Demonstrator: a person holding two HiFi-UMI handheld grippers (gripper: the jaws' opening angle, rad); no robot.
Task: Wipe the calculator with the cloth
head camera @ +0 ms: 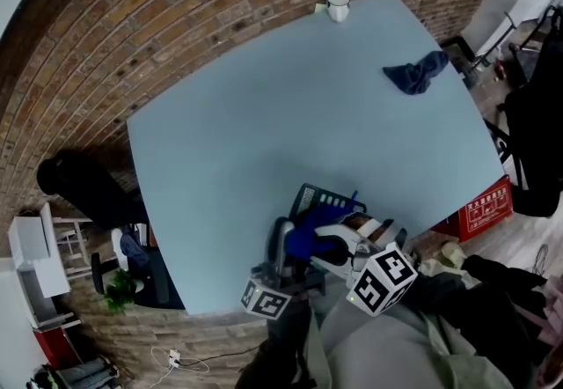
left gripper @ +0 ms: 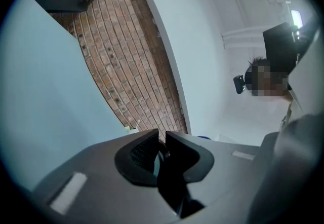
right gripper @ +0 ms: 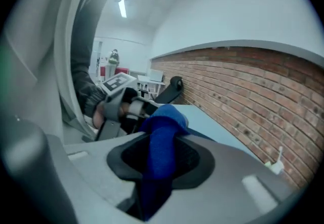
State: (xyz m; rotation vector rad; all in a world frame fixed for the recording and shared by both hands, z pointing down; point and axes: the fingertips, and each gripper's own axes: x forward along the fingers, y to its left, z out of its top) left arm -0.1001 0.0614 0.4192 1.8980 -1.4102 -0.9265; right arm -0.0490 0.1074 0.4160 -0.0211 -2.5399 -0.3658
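**Cloth in right gripper, calculator at near table edge**

Head view: the calculator (head camera: 329, 199) sits at the near edge of the pale blue table (head camera: 264, 114), keys facing up. Its near part is covered by the cloth and both grippers. Cannot tell whether it lies flat or is tipped.

Right gripper (head camera: 318, 239): the jaws are clamped on the bright blue cloth (head camera: 306, 234). In the right gripper view, the cloth (right gripper: 164, 121) runs as a thick fold between the two pads of the right gripper (right gripper: 162, 142) and bunches up beyond the tips. The cloth lies over the calculator's near side, with the left gripper just beyond it.

Left gripper (head camera: 282, 231): it is just left of the cloth, at the calculator's left end. In the left gripper view, the left gripper's (left gripper: 161, 139) jaws stand almost together with only a narrow slit between them, and nothing can be seen gripped.

Elsewhere on the table: a dark rag (head camera: 415, 73) lies crumpled near the far right edge, and a white mug (head camera: 339, 6) stands at the far corner. Both are well apart from the calculator.
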